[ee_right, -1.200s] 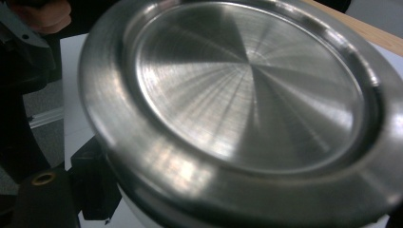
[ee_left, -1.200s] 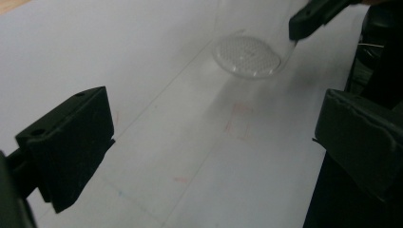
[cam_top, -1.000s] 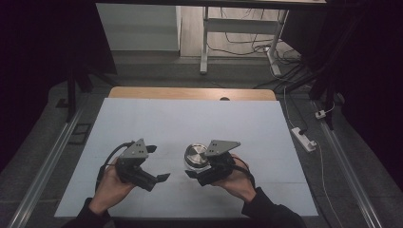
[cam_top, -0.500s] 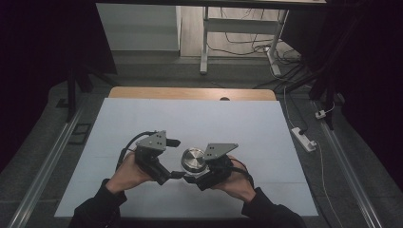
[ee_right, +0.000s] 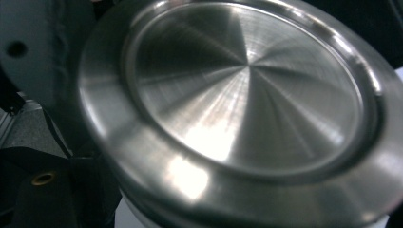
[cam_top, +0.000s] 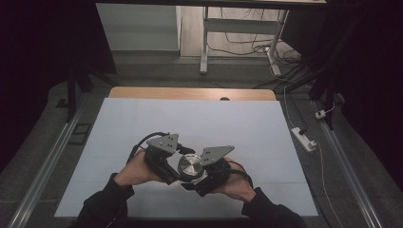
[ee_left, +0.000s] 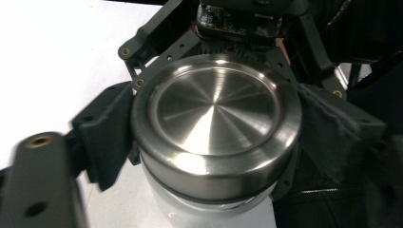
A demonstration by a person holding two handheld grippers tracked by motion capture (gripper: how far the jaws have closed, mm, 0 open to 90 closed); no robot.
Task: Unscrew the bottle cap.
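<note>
A white jar with a round brushed-steel lid (cam_top: 190, 166) is held just above the white table near its front edge. My right gripper (cam_top: 194, 176) comes in from the right and is shut on the jar; its padded fingers (ee_left: 105, 135) press on both sides just under the lid (ee_left: 216, 111). My left gripper (cam_top: 177, 170) sits close on the lid's left side, open. Its own black finger (ee_left: 40, 185) stands wide of the lid without touching it. The lid (ee_right: 237, 99) looms very close in the right gripper view.
The white table sheet (cam_top: 190, 123) has free room behind and to both sides of the hands. A wooden strip (cam_top: 190, 93) runs along the far edge. A power strip (cam_top: 304, 137) and cables lie on the floor to the right.
My left gripper has swung in from the left and now sits against the jar's lid. The right gripper and the jar have shifted slightly towards the left.
</note>
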